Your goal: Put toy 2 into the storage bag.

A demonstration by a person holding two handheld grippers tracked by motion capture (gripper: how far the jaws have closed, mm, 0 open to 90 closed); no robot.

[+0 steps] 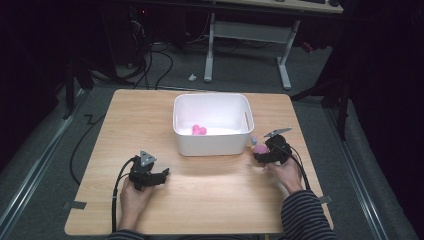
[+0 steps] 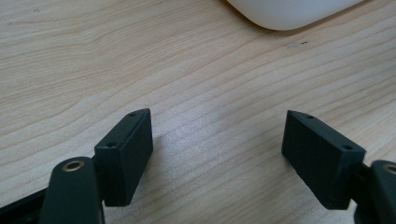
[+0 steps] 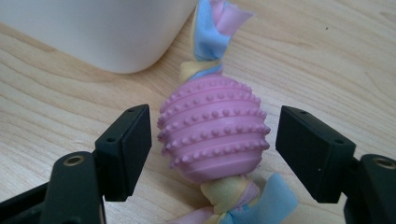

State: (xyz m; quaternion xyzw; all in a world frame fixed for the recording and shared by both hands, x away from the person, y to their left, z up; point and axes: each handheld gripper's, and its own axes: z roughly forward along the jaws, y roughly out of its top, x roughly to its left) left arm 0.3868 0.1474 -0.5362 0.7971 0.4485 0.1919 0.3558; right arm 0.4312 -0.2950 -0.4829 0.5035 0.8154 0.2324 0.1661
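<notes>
Now: right tongs [image 3: 212, 149] open, straddling pink knobbly toy [image 3: 212, 128] w/o contact, long axis running between jaws; left tongs [image 2: 217, 154] open, empty.

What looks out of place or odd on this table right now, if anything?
Nothing is spilled or damaged. The pink studded toy with knotted fabric ends lies on the table beside the white bin, between the open right gripper, untouched. A pink thing is already inside the bin.
</notes>
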